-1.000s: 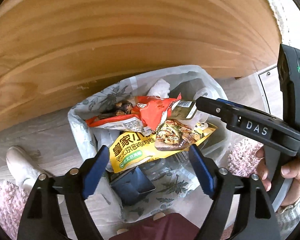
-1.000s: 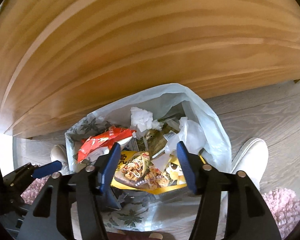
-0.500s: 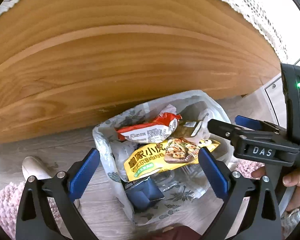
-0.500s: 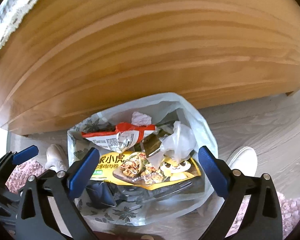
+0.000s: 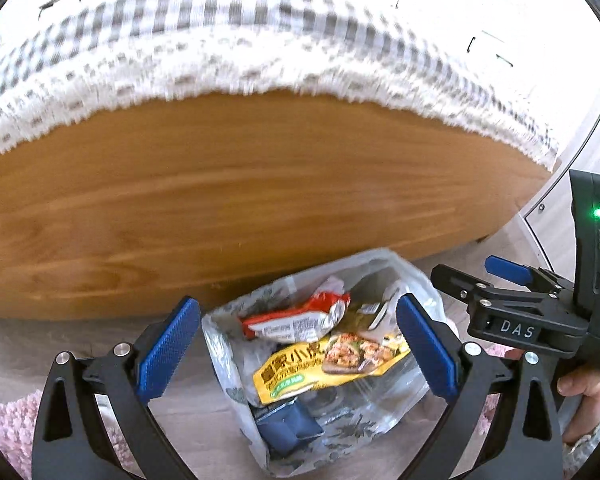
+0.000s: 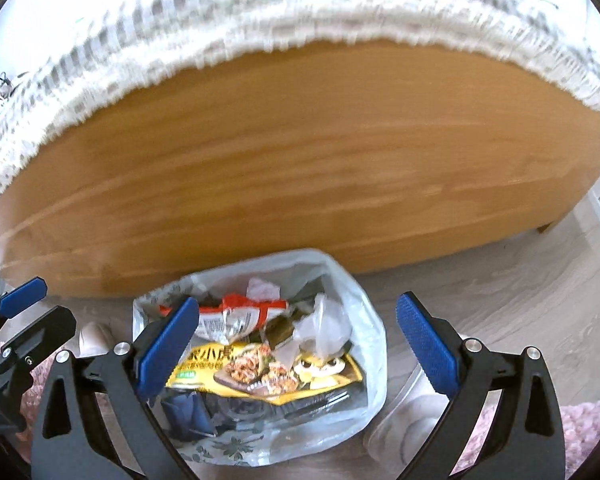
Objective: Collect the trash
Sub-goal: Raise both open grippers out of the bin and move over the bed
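My left gripper (image 5: 296, 344) and right gripper (image 6: 296, 344) hover with jaws spread wide, holding nothing. The trash bag (image 5: 416, 280) sits on the floor directly below and ahead, between both, against the wooden bed frame (image 5: 236, 208).

Trash bag (image 6: 364, 320): thin translucent plastic with a printed leaf pattern, holding a glossy yellow foil wrapper (image 6: 268, 368). Bed frame (image 6: 300, 160): smooth varnished wood beneath a fringed woven cloth (image 6: 260, 8). Rug (image 5: 4, 424): pink, shaggy.

Wooden panel (image 5: 240, 208) close behind trash bag (image 5: 416, 284)
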Action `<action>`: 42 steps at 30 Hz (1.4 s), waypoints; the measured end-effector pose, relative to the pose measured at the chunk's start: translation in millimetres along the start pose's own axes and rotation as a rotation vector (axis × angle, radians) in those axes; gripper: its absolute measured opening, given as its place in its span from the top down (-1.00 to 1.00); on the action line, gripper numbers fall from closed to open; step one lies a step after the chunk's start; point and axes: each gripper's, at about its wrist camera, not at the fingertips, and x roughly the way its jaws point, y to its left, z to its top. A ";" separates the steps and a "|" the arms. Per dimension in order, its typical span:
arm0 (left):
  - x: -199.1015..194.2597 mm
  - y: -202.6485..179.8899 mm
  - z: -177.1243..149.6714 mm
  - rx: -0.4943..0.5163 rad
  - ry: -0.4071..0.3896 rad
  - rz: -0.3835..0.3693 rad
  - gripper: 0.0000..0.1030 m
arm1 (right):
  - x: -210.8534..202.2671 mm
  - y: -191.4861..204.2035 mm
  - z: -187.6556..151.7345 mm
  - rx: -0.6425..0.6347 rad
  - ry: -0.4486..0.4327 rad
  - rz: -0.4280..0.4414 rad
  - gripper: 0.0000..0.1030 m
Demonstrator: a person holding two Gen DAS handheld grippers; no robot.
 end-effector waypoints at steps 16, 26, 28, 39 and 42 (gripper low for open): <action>-71.6 -17.5 17.4 0.092 -0.245 0.014 -0.85 | -70.6 11.1 14.1 -0.057 -0.299 -0.024 -0.84; -111.5 -12.1 33.5 0.055 -0.357 -0.006 -0.85 | -113.7 5.1 21.3 -0.051 -0.425 -0.020 -0.84; -120.2 -11.2 37.2 0.046 -0.383 -0.016 -0.85 | -121.8 4.1 21.5 -0.044 -0.441 -0.016 -0.84; -143.6 -11.8 51.2 0.051 -0.438 -0.038 -0.85 | -159.7 -9.6 35.9 -0.007 -0.553 -0.010 -0.84; -148.6 -11.4 56.1 0.055 -0.453 -0.034 -0.85 | -164.1 -11.9 40.3 0.000 -0.570 -0.009 -0.84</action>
